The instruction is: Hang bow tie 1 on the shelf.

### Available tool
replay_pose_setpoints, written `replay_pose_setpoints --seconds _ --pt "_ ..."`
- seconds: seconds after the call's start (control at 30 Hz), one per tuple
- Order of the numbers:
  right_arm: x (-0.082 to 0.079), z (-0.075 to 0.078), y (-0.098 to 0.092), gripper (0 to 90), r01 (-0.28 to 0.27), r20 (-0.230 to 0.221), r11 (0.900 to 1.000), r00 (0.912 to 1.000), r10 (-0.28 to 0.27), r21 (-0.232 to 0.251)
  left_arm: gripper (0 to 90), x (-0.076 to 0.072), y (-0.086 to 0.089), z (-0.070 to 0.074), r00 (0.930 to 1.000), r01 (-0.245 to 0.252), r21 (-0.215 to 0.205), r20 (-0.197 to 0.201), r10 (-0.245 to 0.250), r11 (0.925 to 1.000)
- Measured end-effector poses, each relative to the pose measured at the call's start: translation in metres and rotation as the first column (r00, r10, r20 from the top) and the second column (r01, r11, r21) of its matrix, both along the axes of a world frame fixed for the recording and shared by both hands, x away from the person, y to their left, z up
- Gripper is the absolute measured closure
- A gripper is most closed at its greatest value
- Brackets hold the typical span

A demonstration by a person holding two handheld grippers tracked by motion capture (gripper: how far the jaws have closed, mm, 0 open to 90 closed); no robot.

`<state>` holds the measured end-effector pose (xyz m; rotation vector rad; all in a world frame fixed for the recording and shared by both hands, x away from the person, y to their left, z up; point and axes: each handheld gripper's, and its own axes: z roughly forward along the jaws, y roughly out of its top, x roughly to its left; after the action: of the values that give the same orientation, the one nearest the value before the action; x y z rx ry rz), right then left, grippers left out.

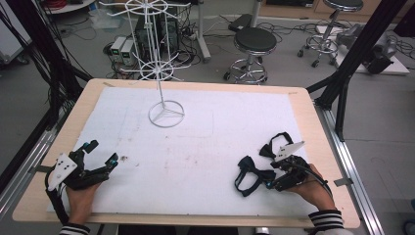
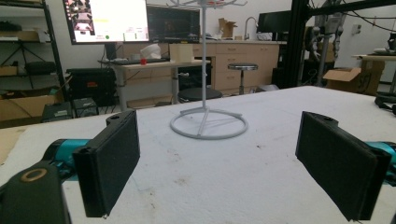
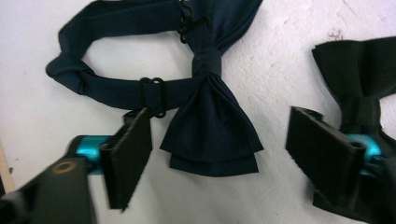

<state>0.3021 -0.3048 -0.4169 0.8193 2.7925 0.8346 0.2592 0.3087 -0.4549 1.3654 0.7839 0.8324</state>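
Two bow ties lie on the white mat (image 1: pixel 195 161), right of the wire stand (image 1: pixel 166 113). Navy bow tie (image 3: pixel 210 126) sits between the right gripper (image 3: pixel 219 154)'s parted jaws, unpressed; black bow tie (image 3: pixel 359 88) lies just beside it. Left gripper (image 2: pixel 217 163) rests left of the stand, jaws wide and empty.

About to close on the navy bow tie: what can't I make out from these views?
- Black bow tie: right gripper view, cut off by the right edge and partly behind a jaw.
- Navy bow tie: top wing cut off by the upper edge.
- Right gripper: high view, fingertips too small and dark against the ties.
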Motion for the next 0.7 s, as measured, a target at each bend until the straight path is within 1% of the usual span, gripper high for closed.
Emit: replay_pose_setpoints --seconds 0.07,0.17,0.2,0.23,0.27,0.3,0.33,0.4,0.43,0.47,0.5,0.53,0.57,0.63,0.7 --pt "0.0011 -0.0005 -0.0006 29.2 0.006 -0.007 1.000 1.0000 -0.006 0.002 14.1 0.0000 0.0000 0.0000 1.0000 0.000 0.000 0.000 0.000 1.0000" --pt "0.0020 -0.0010 -0.0002 35.4 -0.008 -0.015 1.000 0.9999 0.008 0.001 14.1 -0.0001 -0.0001 0.0000 1.0000 -0.001 0.001 0.000 0.001 1.0000" --pt "0.0020 -0.0010 -0.0002 35.4 -0.008 -0.015 1.000 0.9999 0.008 0.001 14.1 -0.0001 -0.0001 0.0000 1.0000 -0.001 0.001 0.000 0.001 1.0000" --pt "0.0018 -0.0012 0.0008 39.9 -0.014 -0.021 1.000 0.9997 0.014 -0.008 14.1 0.0000 0.0000 0.0000 1.0000 -0.001 0.000 0.000 0.001 1.0000" --pt "0.0018 -0.0012 0.0008 39.9 -0.014 -0.021 1.000 0.9997 0.014 -0.008 14.1 0.0000 0.0000 0.0000 1.0000 -0.001 0.000 0.000 0.001 1.0000" --pt "0.0017 -0.0021 0.0023 43.8 -0.028 -0.020 0.999 0.9994 0.027 -0.025 14.1 0.0000 0.0000 0.0000 1.0000 -0.001 0.000 0.000 0.001 1.0000" --pt "0.0017 -0.0021 0.0023 43.8 -0.028 -0.020 0.999 0.9994 0.027 -0.025 14.1 0.0000 0.0000 0.0000 1.0000 -0.001 0.000 0.000 0.001 1.0000" --pt "0.0013 -0.0031 0.0040 53.6 -0.037 -0.022 0.999 0.9991 0.037 -0.034 14.1 0.0000 0.0000 0.0000 1.0000 -0.001 0.000 0.000 0.001 1.0000" --pt "0.0013 -0.0031 0.0040 53.6 -0.037 -0.022 0.999 0.9991 0.037 -0.034 14.1 0.0000 0.0000 0.0000 1.0000 -0.001 0.000 0.000 0.001 1.0000" --pt "0.0002 -0.0016 0.0045 68.4 -0.055 -0.016 0.998 0.9984 0.055 -0.042 14.1 0.0000 0.0001 0.0000 1.0000 -0.001 0.000 0.000 0.001 1.0000" --pt "0.0002 -0.0016 0.0045 68.4 -0.055 -0.016 0.998 0.9984 0.055 -0.042 14.1 0.0000 0.0000 0.0000 1.0000 -0.001 -0.001 0.000 0.001 1.0000" --pt "-0.0012 -0.0007 0.0052 75.3 -0.072 -0.018 0.996 0.9973 0.071 -0.048 14.1 0.0000 0.0001 0.0000 1.0000 0.000 0.000 0.000 0.000 1.0000" --pt "-0.0017 -0.0007 0.0056 78.7 -0.080 -0.023 0.996 0.9966 0.079 -0.047 14.1 0.0000 0.0002 0.0000 1.0000 -0.001 -0.001 0.000 0.001 1.0000" --pt "-0.0026 -0.0006 0.0067 81.8 -0.095 -0.022 0.994 0.9953 0.094 -0.049 14.1 0.0000 0.0002 0.0000 1.0000 -0.001 -0.001 -0.001 0.001 1.0000" --pt "-0.0029 -0.0006 0.0073 82.5 -0.097 -0.021 0.994 0.9952 0.096 -0.049 14.1 0.0001 0.0003 0.0000 1.0000 0.000 -0.002 -0.001 0.000 1.0000"
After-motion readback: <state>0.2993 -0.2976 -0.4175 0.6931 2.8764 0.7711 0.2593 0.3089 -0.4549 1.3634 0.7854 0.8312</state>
